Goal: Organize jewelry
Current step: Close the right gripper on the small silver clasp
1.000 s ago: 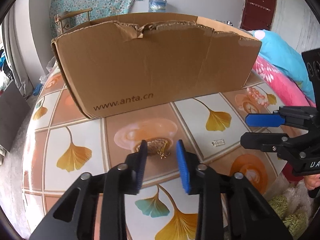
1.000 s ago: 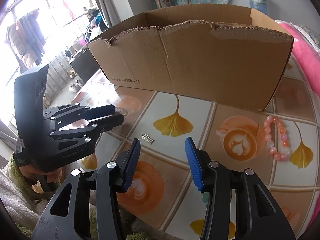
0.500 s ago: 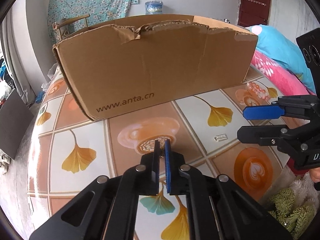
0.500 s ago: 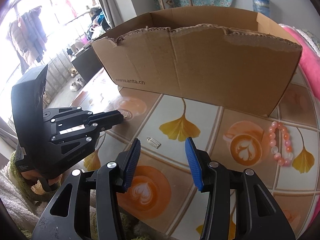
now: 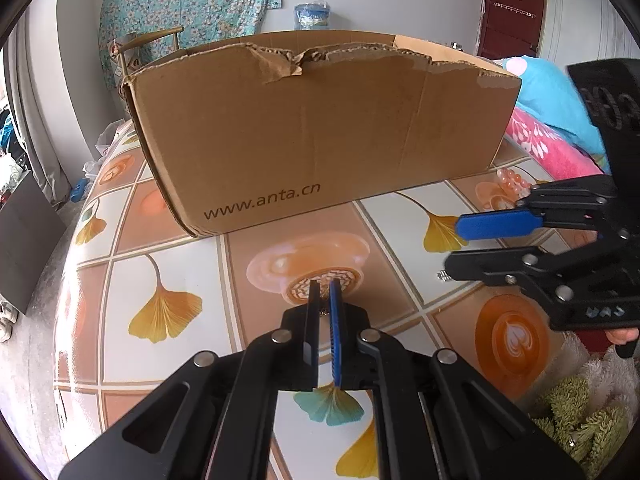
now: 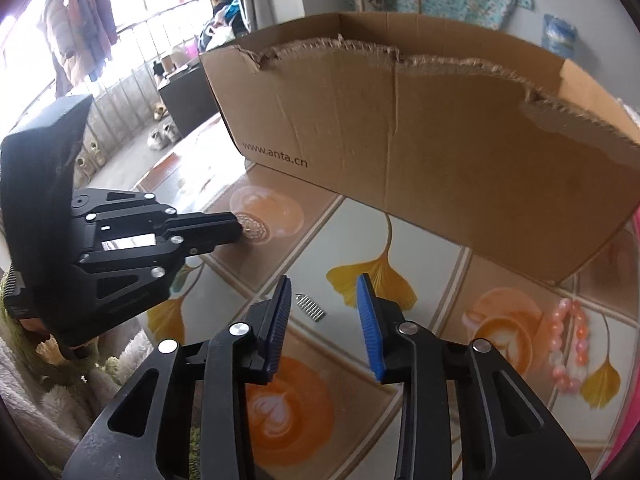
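Jaws of the left gripper (image 5: pixel 325 294) were pressed nearly together on a small gold trinket (image 5: pixel 322 312), of which only a speck showed in the slit between them; what kind of piece it was could not be told. They hung over the table (image 5: pixel 132 276), in front of the box (image 5: pixel 320 132), above a cup motif printed on the tablecloth. Jaws of the right gripper (image 6: pixel 325 300) stood wide apart, holding nothing, in front of the box's near wall and to the right of the left gripper. A small silver clip (image 6: pixel 310 306) lay flat on the table in the gap just ahead of those parted jaws, closer to the left-hand one, not touching either as far as could be seen. A pink bead bracelet (image 6: pixel 570 344) lay on the table before the box's right end, well apart from both grippers. The box itself was open-topped cardboard with a torn upper edge, standing on the table behind all the jewelry. A pink and blue blanket (image 5: pixel 552 120) lay to the right of the box, and a floral cloth (image 5: pixel 188 12) hung on the wall behind it.
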